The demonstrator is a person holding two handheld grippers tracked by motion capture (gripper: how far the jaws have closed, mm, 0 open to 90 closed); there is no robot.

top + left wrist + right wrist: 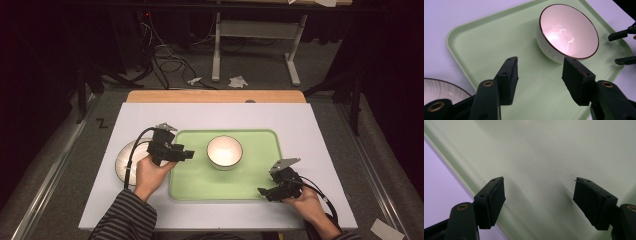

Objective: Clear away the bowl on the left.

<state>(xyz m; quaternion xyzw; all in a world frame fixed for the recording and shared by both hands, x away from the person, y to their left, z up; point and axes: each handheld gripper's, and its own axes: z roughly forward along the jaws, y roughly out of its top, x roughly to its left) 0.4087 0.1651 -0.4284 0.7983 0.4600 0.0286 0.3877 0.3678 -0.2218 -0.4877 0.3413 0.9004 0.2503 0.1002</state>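
Both grippers are black. The left gripper (189,154) carries a small grey three-cornered plate on top, and a black cable loops from its body back past the left hand (150,170). The right gripper (263,192) bears a larger grey three-cornered plate and trails a black cable past the right hand (305,200). Each jaw is a flat black arm with brass-ringed pivot holes, small screw holes, and a thick black pad. The left sleeve (125,217) is dark with thin pale stripes.
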